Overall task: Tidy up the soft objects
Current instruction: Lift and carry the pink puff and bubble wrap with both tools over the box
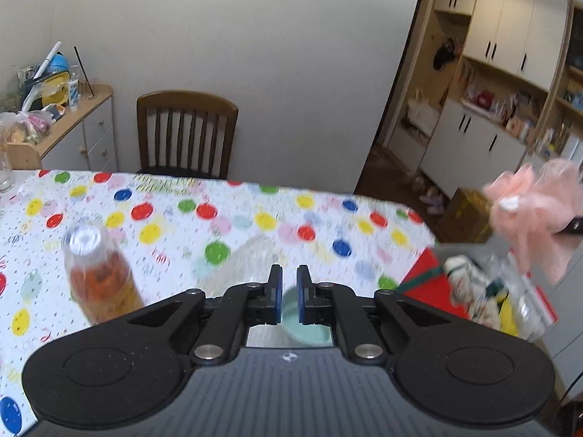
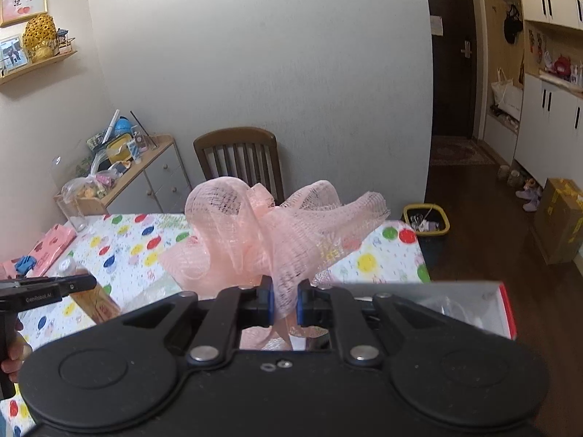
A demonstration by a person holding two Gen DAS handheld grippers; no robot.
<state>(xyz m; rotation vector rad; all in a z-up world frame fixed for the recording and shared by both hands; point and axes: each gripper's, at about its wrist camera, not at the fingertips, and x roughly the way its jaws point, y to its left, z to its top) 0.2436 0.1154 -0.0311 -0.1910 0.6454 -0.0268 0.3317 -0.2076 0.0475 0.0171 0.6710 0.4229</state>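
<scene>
Polka-dot cloth covers the table point(image 1: 218, 218), and above it a pink mesh bath puff point(image 2: 277, 233) is held aloft, pinched at its base between the clenched blue pads of the right gripper point(image 2: 285, 304). Beside it a red-edged box point(image 2: 504, 309) is seen. The left gripper point(image 1: 289, 296) is kept nearly closed, a narrow gap left and nothing grasped, near a tilted amber bottle point(image 1: 98, 276)

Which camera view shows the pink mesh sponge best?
The right wrist view: the pink mesh sponge fills the centre, sharp, clamped in the right tool. The left wrist view shows it only blurred at its right edge.
</scene>
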